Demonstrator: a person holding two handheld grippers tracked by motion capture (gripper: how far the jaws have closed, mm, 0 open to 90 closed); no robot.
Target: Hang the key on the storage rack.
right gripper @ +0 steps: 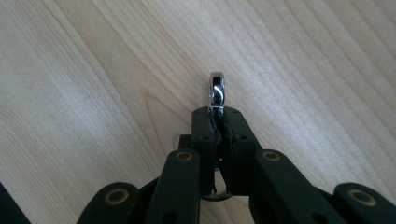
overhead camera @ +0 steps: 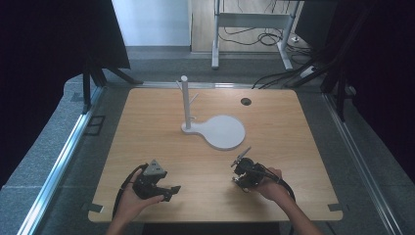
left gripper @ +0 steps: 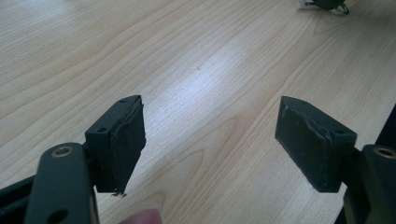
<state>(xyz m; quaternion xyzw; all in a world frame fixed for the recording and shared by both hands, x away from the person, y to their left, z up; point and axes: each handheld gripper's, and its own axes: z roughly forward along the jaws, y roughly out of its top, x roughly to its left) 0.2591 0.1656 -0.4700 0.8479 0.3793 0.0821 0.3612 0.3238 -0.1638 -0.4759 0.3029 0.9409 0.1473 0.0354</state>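
Observation:
My right gripper lies low over the wooden table at the front right, held in a hand. It is shut on a thin shiny metal ring-like piece, which sticks out past the pressed-together pads and is seen edge-on. In the high view that piece points up and to the right. My left gripper rests at the front left in the other hand, open, with its pads wide apart and bare tabletop between them.
A white stand with an upright pegged pole and a round flat base sits mid-table. A dark round hole lies near the far right edge. Metal rails run along both sides, and cables lie on the floor beyond.

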